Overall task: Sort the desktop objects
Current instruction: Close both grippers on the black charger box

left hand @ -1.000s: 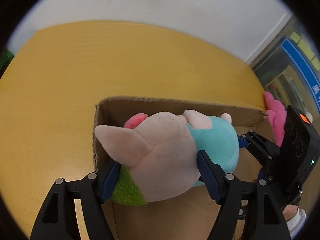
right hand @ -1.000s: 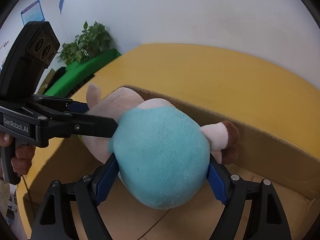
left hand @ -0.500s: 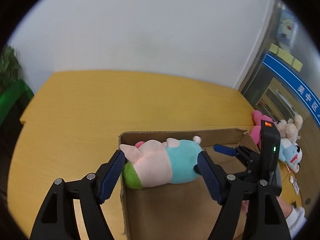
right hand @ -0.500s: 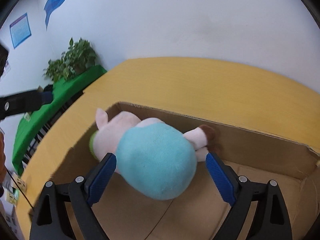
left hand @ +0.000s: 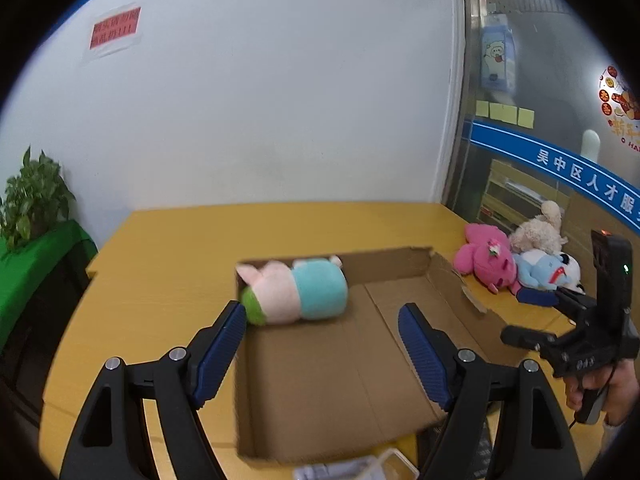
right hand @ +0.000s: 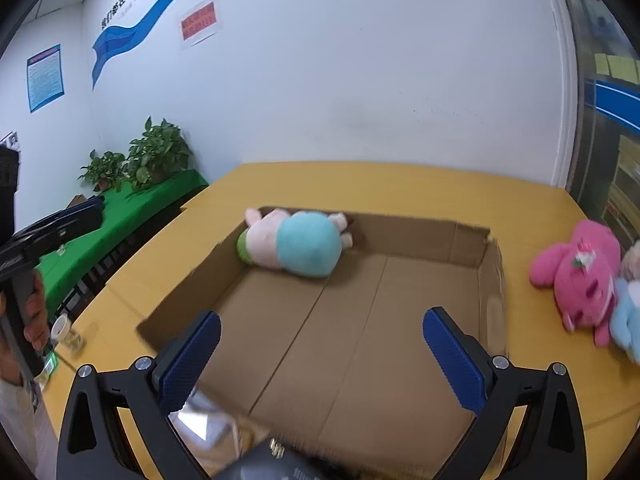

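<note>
A pink, teal and green plush toy [left hand: 296, 290] lies in the far left corner of an open cardboard box [left hand: 344, 376] on the yellow table; it also shows in the right wrist view [right hand: 296, 246], in the box [right hand: 360, 340]. My left gripper [left hand: 322, 344] is open and empty, above the near part of the box. My right gripper [right hand: 320, 360] is open and empty, also above the box. A pink plush [left hand: 486, 262] and a light blue plush [left hand: 542, 272] lie on the table to the right of the box.
A cream plush [left hand: 538, 232] lies behind the blue one. The pink plush shows in the right wrist view [right hand: 580, 276]. A small lidded jar [right hand: 66, 334] stands at the table's left edge. Potted plants [right hand: 154, 156] stand on a green bench beyond the table. Dark items lie near the front edge [right hand: 272, 460].
Both grippers opened and let go of the plush toy, which now lies in the box corner. Both grippers pulled back and up, away from it.
</note>
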Available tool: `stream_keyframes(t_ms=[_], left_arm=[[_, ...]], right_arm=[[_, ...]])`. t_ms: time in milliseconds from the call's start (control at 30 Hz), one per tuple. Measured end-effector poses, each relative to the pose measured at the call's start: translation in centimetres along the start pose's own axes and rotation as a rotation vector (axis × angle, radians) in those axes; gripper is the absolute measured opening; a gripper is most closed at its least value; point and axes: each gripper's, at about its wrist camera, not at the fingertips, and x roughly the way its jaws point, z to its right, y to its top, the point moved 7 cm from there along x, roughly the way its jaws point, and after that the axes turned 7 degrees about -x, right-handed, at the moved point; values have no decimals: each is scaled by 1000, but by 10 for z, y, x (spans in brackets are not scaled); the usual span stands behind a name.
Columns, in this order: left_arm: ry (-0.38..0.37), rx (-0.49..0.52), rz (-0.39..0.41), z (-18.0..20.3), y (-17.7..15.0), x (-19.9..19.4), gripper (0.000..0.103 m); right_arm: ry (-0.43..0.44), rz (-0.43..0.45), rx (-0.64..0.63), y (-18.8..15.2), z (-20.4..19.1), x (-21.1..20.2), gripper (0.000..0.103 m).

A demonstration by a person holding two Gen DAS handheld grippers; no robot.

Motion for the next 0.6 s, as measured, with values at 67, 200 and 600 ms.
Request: stream_keyframes(t_ms=[67, 200, 600], left_arm=[[-16, -10, -30, 15, -15, 10, 79], [-65, -57, -55, 24, -54, 7, 79], [-250, 17, -452, 79, -161, 95, 79]], right_arm=[[-9, 2, -28, -26, -8, -17, 103], [4, -48, -102, -84, -34, -32, 103], [73, -246, -141, -186, -54, 6, 103]])
